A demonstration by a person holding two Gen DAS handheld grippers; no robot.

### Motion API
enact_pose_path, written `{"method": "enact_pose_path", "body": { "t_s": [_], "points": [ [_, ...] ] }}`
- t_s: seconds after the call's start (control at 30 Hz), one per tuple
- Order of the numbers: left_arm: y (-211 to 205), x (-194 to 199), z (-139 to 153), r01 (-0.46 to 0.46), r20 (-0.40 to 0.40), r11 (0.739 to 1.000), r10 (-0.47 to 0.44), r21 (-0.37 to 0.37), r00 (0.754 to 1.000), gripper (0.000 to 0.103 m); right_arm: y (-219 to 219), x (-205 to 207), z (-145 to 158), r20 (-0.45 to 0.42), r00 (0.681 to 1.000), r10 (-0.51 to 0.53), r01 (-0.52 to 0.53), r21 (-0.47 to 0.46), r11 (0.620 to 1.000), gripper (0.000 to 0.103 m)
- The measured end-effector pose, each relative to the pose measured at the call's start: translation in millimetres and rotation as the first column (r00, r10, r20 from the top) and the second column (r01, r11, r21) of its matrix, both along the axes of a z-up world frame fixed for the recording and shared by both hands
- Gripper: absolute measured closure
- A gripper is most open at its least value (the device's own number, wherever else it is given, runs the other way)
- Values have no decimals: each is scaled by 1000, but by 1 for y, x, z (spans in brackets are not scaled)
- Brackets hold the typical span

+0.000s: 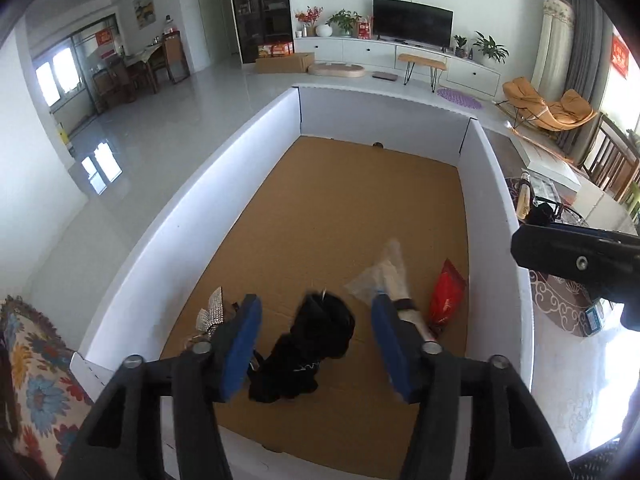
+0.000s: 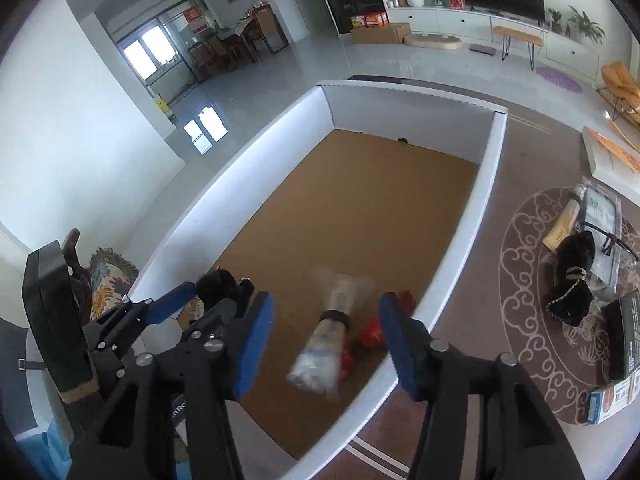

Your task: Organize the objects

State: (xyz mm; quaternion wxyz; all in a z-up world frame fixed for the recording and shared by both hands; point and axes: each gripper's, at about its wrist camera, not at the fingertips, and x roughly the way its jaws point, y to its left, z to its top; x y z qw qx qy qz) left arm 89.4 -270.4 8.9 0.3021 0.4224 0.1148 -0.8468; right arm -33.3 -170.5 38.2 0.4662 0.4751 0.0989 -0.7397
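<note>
We've got both tongs over the white-walled box [image 1: 192, 216], near its front end. Left tongs [image 1: 316, 344] are spread wide w/ nothing between the pads, hanging above the black furry item [image 1: 316, 336] on the cardboard floor. Right tongs [image 2: 326, 340] are likewise wide apart & empty; the plastic-wrapped bundle [image 2: 324, 344] sits below them, blurred, so we can't tell if it's resting or mid-drop. A red packet [image 1: 446, 296] lies just beside it by the right wall, a silver sparkly piece [image 1: 210, 312] near the left wall.

Looks like we're partway: more stuff waits on the bench's round patterned mat [image 2: 520, 240] – another black furry item [image 2: 572, 280], a wooden-handled thing [image 2: 562, 228], a small carton [image 2: 612, 398]. Next pick prob. suits the right side; lift clear of the box wall first, approach the furry one from above, pinch at its banded middle so it won't slip.
</note>
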Motion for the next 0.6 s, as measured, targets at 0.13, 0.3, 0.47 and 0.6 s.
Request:
{"method": "enact_pose_path", "body": {
  "t_s": [0.13, 0.3, 0.47, 0.6],
  "points": [
    [58, -15, 25, 88, -50, 990, -94, -110, 994, 6, 59, -6, 20, -152, 981, -123, 123, -9, 992, 11],
    [136, -40, 55, 259, -95, 958, -271, -121, 958, 0, 144, -5, 38, -306, 909, -283, 301, 11, 954, 4],
    [201, -56, 57, 336, -46, 918, -353, -211, 935, 0, 225, -8, 33, -323, 842, -433, 465, 28, 885, 3],
    [226, -50, 63, 381, -63, 901, -401, -209, 914, 0, 274, -8, 25, -320, 790, -523, 563, 38, 826, 3]
  ]
}}
